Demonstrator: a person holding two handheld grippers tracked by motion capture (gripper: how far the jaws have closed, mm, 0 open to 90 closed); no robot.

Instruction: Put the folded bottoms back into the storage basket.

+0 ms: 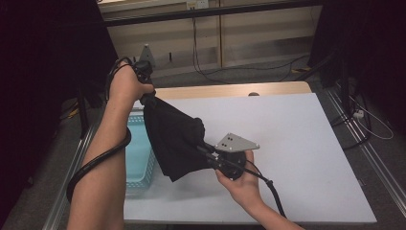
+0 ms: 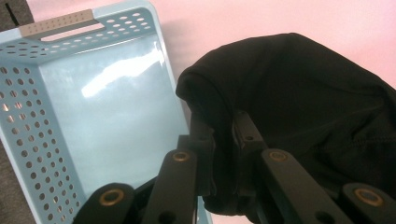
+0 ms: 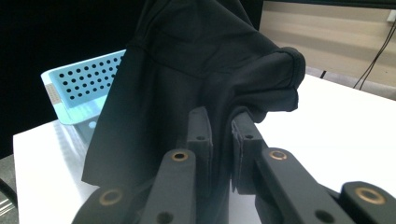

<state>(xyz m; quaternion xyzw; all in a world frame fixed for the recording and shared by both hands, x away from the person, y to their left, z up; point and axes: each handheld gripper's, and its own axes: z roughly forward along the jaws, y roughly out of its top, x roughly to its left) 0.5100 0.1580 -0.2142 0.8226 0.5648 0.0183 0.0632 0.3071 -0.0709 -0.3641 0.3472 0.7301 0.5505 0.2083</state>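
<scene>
cloth: black cloth [image 1: 174, 139] held up beside the basket [image 1: 139, 158]
left gripper [image 1: 148, 98]: clamped on cloth's top
right gripper [image 1: 206, 152]: clamped on cloth, nearer bench [image 1: 297, 143]

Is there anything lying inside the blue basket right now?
No, in the left gripper view the blue basket has a bare, shiny floor, and the black garment hangs beside it.

Cloth [image 1: 174, 139] hangs above table [image 1: 306, 143], seemingly right of basket [image 1: 139, 148].
</scene>
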